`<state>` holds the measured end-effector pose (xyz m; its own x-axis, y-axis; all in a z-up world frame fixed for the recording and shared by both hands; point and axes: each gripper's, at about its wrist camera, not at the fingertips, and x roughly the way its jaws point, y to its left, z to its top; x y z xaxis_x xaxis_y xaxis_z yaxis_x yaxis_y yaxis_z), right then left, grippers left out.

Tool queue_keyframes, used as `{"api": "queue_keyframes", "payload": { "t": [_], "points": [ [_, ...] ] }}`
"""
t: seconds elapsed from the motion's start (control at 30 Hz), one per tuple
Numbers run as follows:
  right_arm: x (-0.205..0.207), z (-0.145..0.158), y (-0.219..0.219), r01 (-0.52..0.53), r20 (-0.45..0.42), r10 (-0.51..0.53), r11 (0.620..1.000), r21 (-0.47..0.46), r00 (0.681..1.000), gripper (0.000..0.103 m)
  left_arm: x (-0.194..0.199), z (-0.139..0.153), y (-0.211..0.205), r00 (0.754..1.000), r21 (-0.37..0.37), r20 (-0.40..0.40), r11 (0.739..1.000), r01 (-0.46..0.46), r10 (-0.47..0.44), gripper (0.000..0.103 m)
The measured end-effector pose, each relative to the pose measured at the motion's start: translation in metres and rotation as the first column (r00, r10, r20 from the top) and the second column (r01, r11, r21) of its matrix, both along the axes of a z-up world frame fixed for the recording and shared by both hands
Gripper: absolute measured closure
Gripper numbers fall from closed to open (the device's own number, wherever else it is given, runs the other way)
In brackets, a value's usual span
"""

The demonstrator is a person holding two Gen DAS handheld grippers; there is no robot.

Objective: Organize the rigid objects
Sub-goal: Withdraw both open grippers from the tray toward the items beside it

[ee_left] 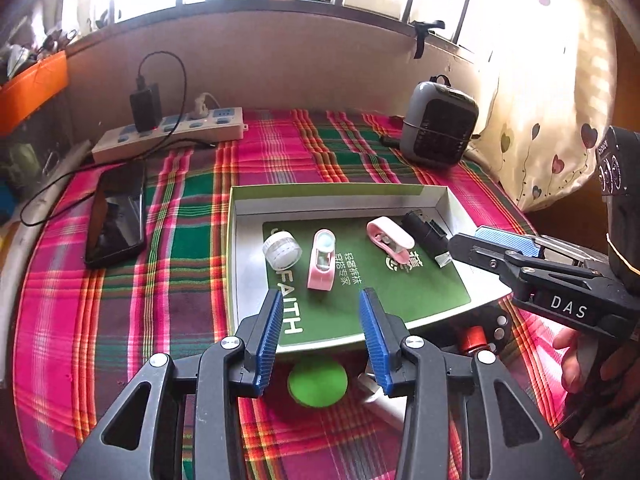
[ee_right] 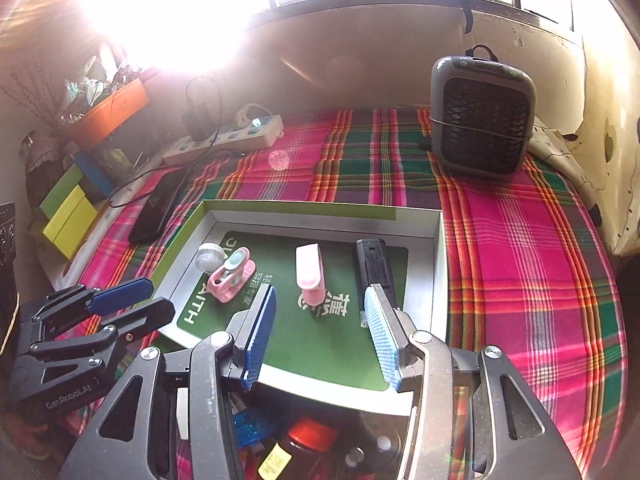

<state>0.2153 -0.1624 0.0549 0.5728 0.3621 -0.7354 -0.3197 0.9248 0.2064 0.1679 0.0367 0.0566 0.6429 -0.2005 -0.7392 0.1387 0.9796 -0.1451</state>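
both tongs, left (ee_left: 320,330) and right (ee_right: 318,330), gaping, empty; pink clips (ee_left: 320,264) sit in tray (ee_left: 340,192) just beyond tips

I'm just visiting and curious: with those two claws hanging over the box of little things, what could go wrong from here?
Three things, I'd guess. The left gripper and right gripper, both open and empty, hover close together and could bump. The small round jar lies tilted in the shallow box, so a nudge might roll it. The green lid sits outside, half hidden under the box's near edge, easy to miss.
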Motion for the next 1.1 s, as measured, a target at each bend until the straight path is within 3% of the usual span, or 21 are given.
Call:
{"api": "queue_keyframes", "payload": {
  "t": [0.13,0.23,0.67,0.9,1.1],
  "points": [
    [-0.016,0.003,-0.01,0.029,0.015,-0.029,1.0,0.01,0.999,0.056,-0.014,0.001,0.01,0.999,-0.017,0.005,0.999,-0.031,0.031,0.063],
    [-0.029,0.003,-0.017,0.047,0.025,-0.047,0.999,0.004,0.999,0.056,-0.026,0.002,0.018,0.999,-0.036,0.017,0.998,-0.044,0.045,0.057],
    [-0.065,-0.014,-0.07,0.188,-0.016,-0.187,0.981,0.045,0.982,0.055,-0.068,-0.016,0.047,0.994,-0.106,0.006,0.988,-0.109,0.11,0.057],
    [-0.07,-0.029,-0.069,0.176,-0.053,-0.171,0.98,0.093,0.984,0.055,-0.075,-0.026,0.053,0.993,-0.131,-0.015,0.984,-0.12,0.119,0.057],
    [-0.066,-0.039,-0.053,0.148,-0.052,-0.146,0.989,0.03,0.988,0.053,-0.076,-0.035,0.056,0.992,-0.138,-0.039,0.983,-0.121,0.117,0.057]
  ]
}}
